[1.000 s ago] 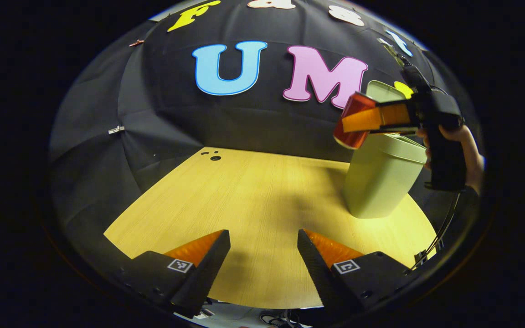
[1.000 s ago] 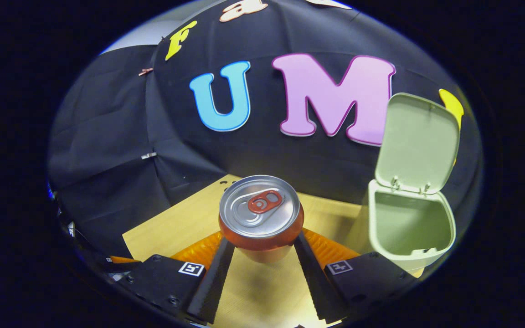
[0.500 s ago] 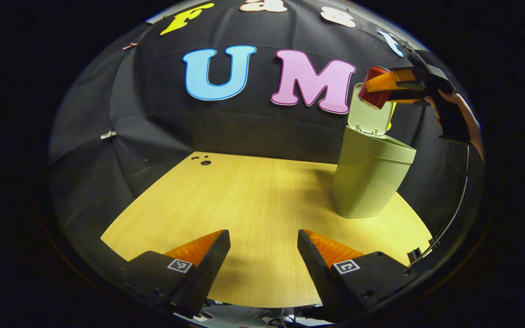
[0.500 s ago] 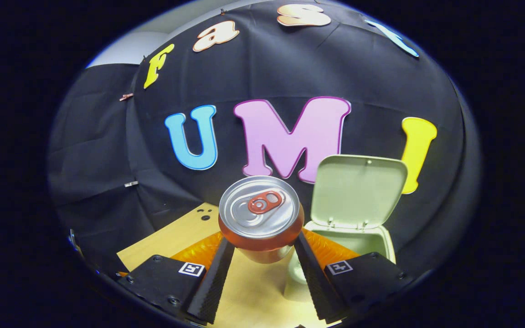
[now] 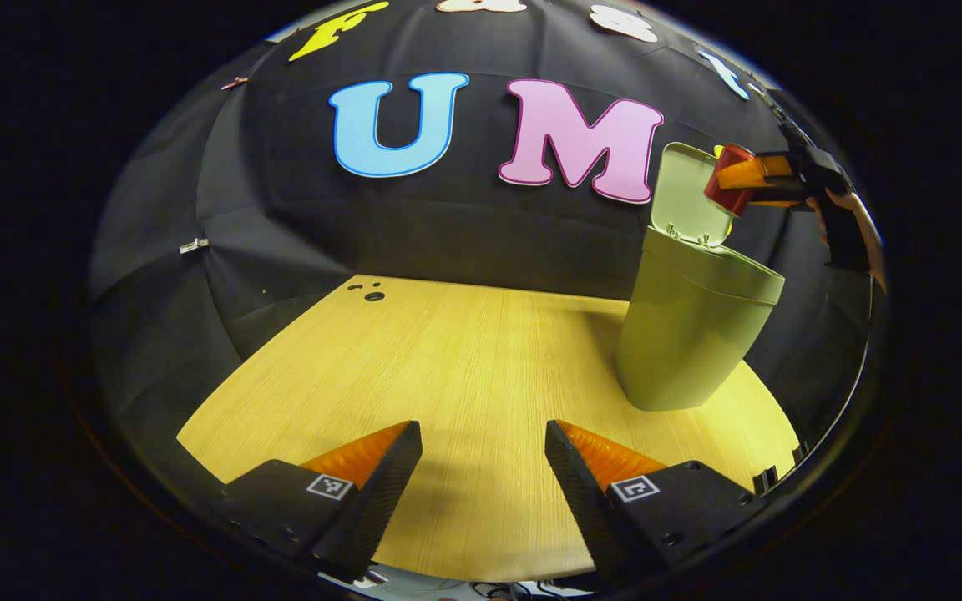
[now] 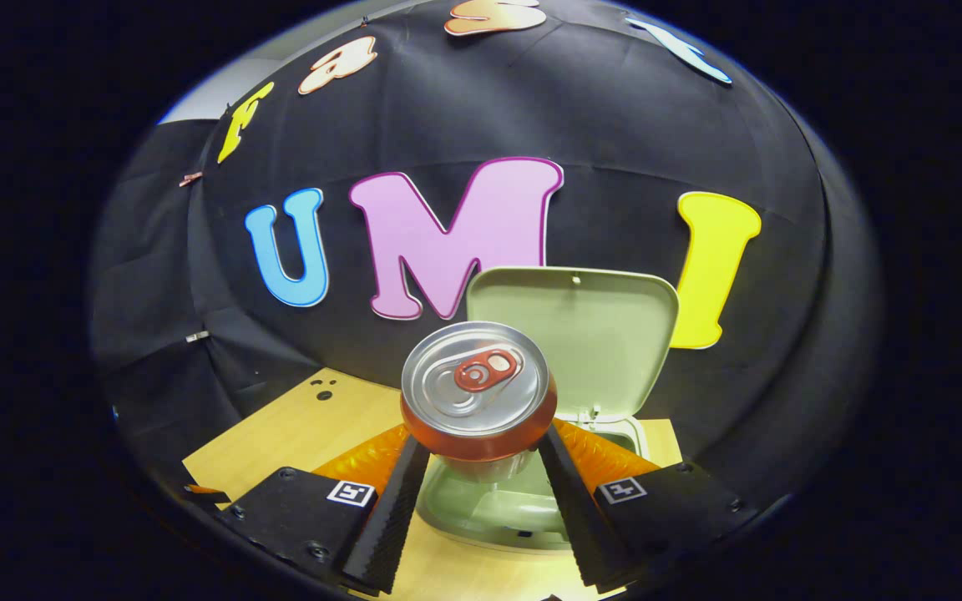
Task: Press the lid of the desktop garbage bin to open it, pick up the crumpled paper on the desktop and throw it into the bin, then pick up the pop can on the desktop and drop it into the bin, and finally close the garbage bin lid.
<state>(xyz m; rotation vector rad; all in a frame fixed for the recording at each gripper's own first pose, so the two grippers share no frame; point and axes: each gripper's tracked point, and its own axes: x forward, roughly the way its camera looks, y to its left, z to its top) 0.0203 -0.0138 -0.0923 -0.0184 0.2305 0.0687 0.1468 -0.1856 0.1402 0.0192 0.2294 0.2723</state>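
Observation:
A red pop can (image 6: 478, 392) with a silver top sits between the fingers of my right gripper (image 6: 481, 467), which is shut on it. Directly below the can lies the mouth of the pale green garbage bin (image 6: 481, 509), its lid (image 6: 589, 334) standing upright behind. In the left gripper view the bin (image 5: 690, 334) stands at the table's right, and the right gripper (image 5: 761, 179) holds the can (image 5: 723, 179) above its rim, in front of the raised lid (image 5: 690, 196). My left gripper (image 5: 483, 467) hangs open low over the wooden table (image 5: 448, 367) with nothing between its fingers.
The black cloth wall closes the back and sides of the booth. A small group of holes (image 5: 372, 294) marks the table's far left corner. A hand (image 5: 853, 221) holds the right gripper at the far right of the left gripper view.
The right gripper has carried the can up and sideways from beside the bin to directly over its open mouth. The left gripper has barely shifted.

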